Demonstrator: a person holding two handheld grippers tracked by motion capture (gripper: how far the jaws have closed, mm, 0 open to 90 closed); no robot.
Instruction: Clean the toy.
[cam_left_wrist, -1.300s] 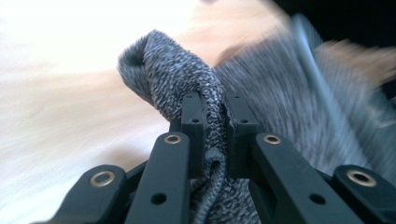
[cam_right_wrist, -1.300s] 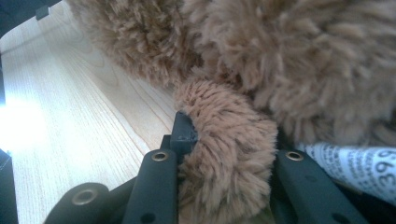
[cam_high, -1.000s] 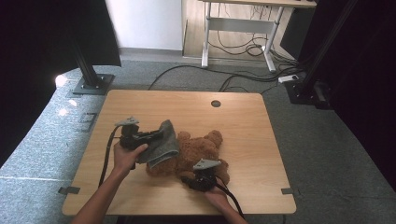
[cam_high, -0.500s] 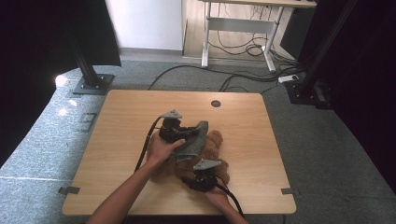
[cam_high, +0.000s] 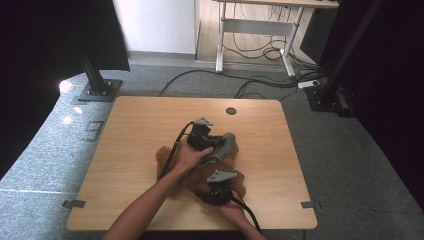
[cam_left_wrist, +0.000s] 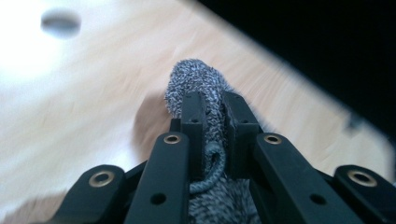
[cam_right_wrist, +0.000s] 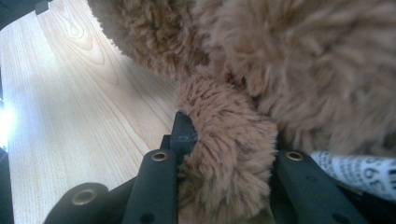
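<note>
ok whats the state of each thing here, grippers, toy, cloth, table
left gripper: shut on the grey knit cloth
right gripper: shut on a limb of the bear
grey knit cloth: held up over the bear, bunched between the jaws
bear: lying on the table, partly under the cloth
table: bare wood around the bear

Left hand-held gripper (cam_high: 216, 141) clamped, right hand-held gripper (cam_high: 216, 192) clamped

The wooden table (cam_high: 135, 135) lies bare on its left half and along its far edge — broad room there, with a small round hole (cam_high: 230, 111) near the far edge. Mid-table, the brown plush bear (cam_high: 167, 155) blocks the way — both hands crowd over it.
</note>
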